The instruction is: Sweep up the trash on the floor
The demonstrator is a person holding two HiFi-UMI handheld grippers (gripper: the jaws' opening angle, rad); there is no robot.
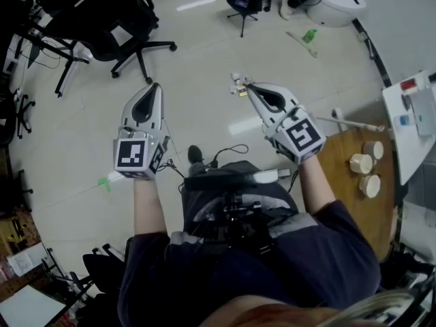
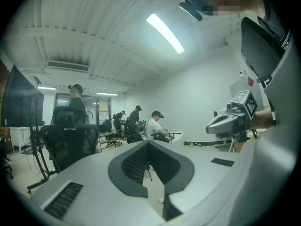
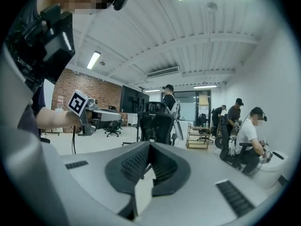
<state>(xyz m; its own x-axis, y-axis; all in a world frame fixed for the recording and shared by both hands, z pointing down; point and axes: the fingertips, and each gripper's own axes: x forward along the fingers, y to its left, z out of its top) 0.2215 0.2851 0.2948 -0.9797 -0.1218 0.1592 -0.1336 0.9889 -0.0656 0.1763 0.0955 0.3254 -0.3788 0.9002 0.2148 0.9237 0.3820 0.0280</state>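
Both grippers are held out level over the pale floor, side by side and apart. My left gripper has its jaws together with nothing in them; in its own view the tips meet. My right gripper is shut too, its tips closed on nothing. A small pale and yellow bit shows right at its tip; whether it lies on the floor I cannot tell. A green scrap lies on the floor at the left. Another green piece lies far off beside a thin pale stick.
Black office chairs stand at the far left, another at the back. A round wooden table with three pale round blocks is at my right, a white rod by its edge. Several people sit and stand at the room's far end.
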